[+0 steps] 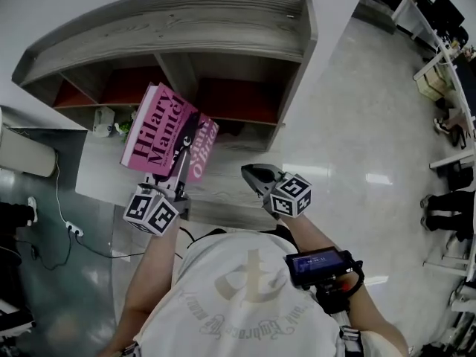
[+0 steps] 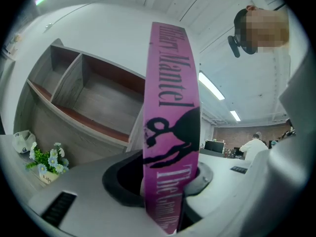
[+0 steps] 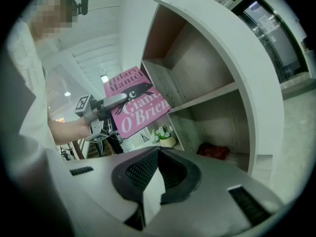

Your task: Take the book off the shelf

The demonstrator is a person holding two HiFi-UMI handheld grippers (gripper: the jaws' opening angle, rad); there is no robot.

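Left tool (image 1: 184, 149) pinches the pink Hilary Mantel book (image 1: 160, 132) by its lower edge, center-left of frame, clear of the wooden shelf (image 1: 186, 28) above. Right tool (image 1: 256, 175) seems pressed together, empty. Risk: with only one edge gripped, the book could pivot or slip out.

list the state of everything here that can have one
pink book, off the shelf, tilted, clamped across its covers
left gripper, jaws shut on the pink book, spine facing its camera
right gripper, jaws together, holding nothing
shelf, standing, the pink book not in it
flower pot, upright beside the shelf
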